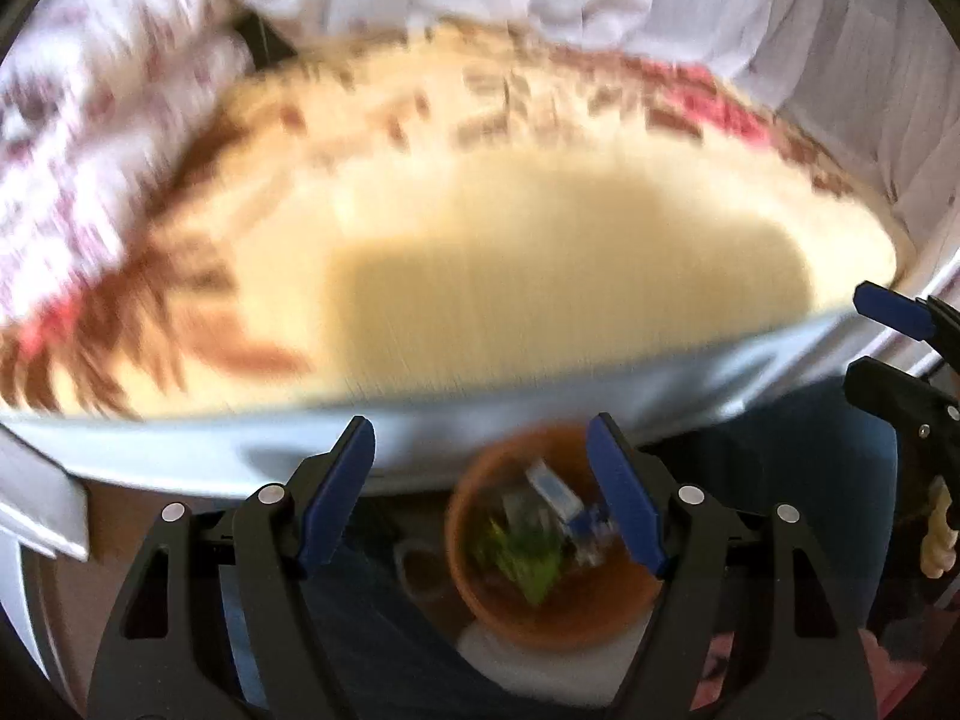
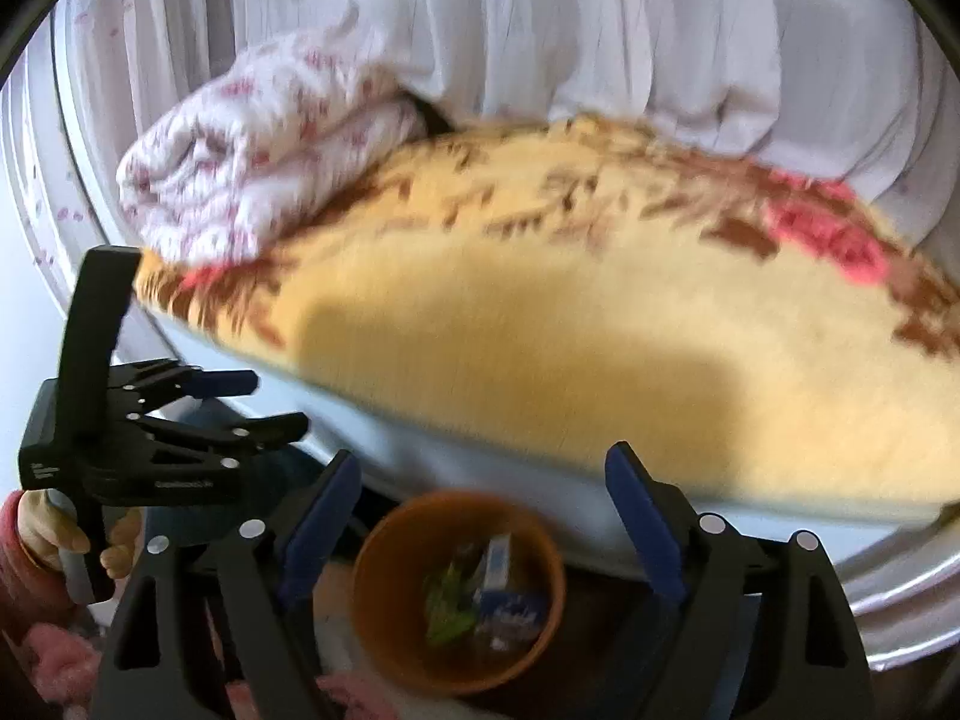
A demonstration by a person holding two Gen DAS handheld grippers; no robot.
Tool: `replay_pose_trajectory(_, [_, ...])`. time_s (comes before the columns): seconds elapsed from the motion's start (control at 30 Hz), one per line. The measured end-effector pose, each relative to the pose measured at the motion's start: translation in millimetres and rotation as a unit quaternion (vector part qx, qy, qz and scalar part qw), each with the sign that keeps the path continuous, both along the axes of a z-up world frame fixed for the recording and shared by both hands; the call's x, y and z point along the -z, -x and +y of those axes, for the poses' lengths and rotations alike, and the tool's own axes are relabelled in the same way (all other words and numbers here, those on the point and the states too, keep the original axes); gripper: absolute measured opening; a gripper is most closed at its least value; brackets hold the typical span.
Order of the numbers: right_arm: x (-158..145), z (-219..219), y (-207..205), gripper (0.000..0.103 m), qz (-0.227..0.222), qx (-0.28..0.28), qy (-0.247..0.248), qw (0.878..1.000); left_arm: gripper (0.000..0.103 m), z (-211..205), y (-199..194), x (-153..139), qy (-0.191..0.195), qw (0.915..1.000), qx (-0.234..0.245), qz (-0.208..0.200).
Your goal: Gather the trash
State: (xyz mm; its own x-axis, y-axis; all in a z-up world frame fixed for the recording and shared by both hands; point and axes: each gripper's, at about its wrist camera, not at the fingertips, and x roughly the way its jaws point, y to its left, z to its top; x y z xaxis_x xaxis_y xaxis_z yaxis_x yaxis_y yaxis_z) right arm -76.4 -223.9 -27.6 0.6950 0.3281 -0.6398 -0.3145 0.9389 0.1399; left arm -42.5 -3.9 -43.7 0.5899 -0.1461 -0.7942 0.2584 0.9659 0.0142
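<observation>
An orange bin (image 1: 576, 618) stands on the floor beside the bed; it also shows in the right wrist view (image 2: 390, 600). Inside it lie a green wrapper (image 1: 522, 558) (image 2: 447, 609) and a blue and white packet (image 1: 555, 489) (image 2: 504, 588). My left gripper (image 1: 480, 498) is open and empty above the bin. It also shows at the left of the right wrist view (image 2: 270, 405). My right gripper (image 2: 486, 522) is open and empty above the bin. It also shows at the right edge of the left wrist view (image 1: 870, 336). Both views are blurred.
A bed with a yellow blanket (image 2: 600, 324) patterned brown and red fills the middle. A folded white and red quilt (image 2: 252, 162) lies at its far left. White curtains (image 2: 540, 30) hang behind. The bed's pale blue edge (image 1: 240, 450) runs just past the bin.
</observation>
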Motion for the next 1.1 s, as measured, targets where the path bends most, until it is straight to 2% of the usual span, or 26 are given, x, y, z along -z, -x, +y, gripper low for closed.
replay_pose_trajectory(0.07, [-12.9,-3.7,-1.7,0.085,-0.020,0.008,0.000,1.000,0.072,0.1,-3.2,-20.9,0.000,0.9994,-0.007,-0.033])
replay_pose_trajectory(0.1, [-23.8,-5.7,-3.4,0.086,-0.038,0.017,0.004,0.999,0.074,1.1,-4.5,-31.5,0.003,0.9987,-0.010,-0.049])
replay_pose_trajectory(0.13, [-29.8,-7.5,-4.0,0.088,-0.049,0.023,0.005,0.999,0.081,1.6,-6.3,-40.9,0.005,0.9980,-0.014,-0.062])
replay_pose_trajectory(0.17, [-36.4,-9.2,-4.4,0.089,-0.060,0.029,0.006,0.998,0.083,1.7,-7.4,-50.7,0.007,0.9966,-0.019,-0.079])
replay_pose_trajectory(0.27, [-56.9,-15.2,-4.5,0.096,-0.096,0.047,0.000,0.994,0.083,-2.0,-9.5,-77.6,0.009,0.9922,-0.029,-0.121])
replay_pose_trajectory(0.4, [-80.4,-20.8,-4.5,0.098,-0.139,0.070,0.001,0.988,0.083,-7.1,-12.0,-102.6,0.013,0.9856,-0.042,-0.163])
replay_pose_trajectory(0.53, [-94.8,-25.8,-5.3,0.098,-0.161,0.083,-0.006,0.983,0.083,-10.2,-11.2,-117.0,0.016,0.9782,-0.053,-0.200])
replay_pose_trajectory(0.9, [-104.0,-24.4,-7.2,0.098,-0.175,0.092,-0.009,0.980,0.083,-11.4,-6.1,-136.7,0.023,0.9672,-0.061,-0.246])
replay_pose_trajectory(1.1, [-105.9,-26.2,-7.8,0.098,-0.176,0.092,-0.010,0.980,0.083,-11.8,-4.6,-138.8,0.021,0.9657,-0.062,-0.251])
